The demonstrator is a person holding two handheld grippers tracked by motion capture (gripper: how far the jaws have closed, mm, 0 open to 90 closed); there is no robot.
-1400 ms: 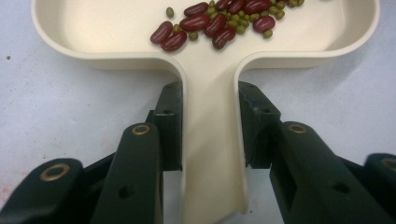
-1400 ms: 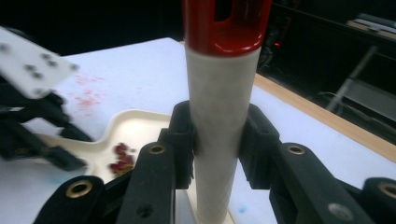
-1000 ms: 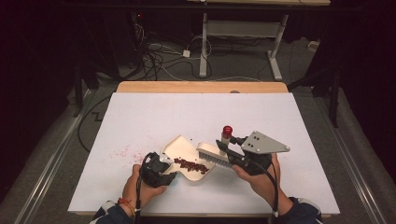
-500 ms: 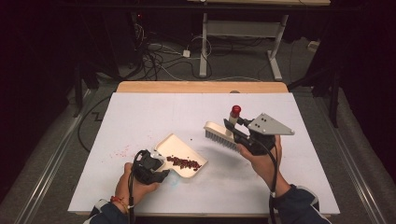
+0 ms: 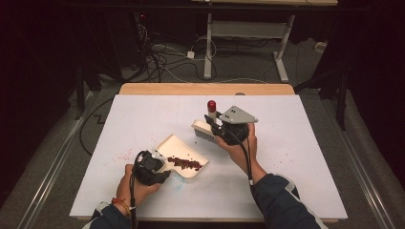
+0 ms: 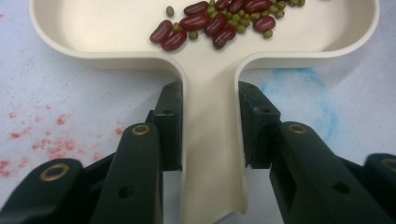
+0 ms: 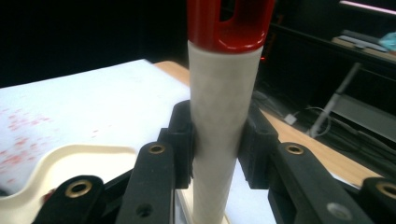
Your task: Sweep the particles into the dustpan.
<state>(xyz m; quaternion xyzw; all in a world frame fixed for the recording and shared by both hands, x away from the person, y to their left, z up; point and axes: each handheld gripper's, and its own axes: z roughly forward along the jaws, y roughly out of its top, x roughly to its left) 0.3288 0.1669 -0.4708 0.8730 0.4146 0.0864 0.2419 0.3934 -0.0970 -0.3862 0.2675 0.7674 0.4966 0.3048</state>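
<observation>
Lying at about eight o'clock on the white counter (image 5: 305,157): a cream dustpan (image 5: 184,151), its short flat handle clamped between the pads of the left hand-held gripper (image 6: 210,126), jaws narrowed flat against both edges. Carrying a small heap of red and green beans (image 6: 219,18) on its tray. Looking light and stiff, smooth plastic and likely slippery; best taken by that handle and kept level, since loose beans would roll off the open front edge at any tilt. Showing pink flecks (image 5: 125,154) on the counter off to nine o'clock of the pan.

Sitting toward the centre, near one o'clock of the pan: a small brush (image 5: 205,130), bristles down and lifted clear of the tray, its white handle with the red cap (image 7: 229,23) squeezed upright in the right hand-held gripper (image 7: 217,140). Also seeming light and rigid in the handle, soft in the bristles; mid-handle being the sound place to grip.

Compared with a second back: brush no longer resting across the pan but carried up and away toward the counter's middle; pan slid slightly toward the near left corner, beans remaining heaped inside.
</observation>
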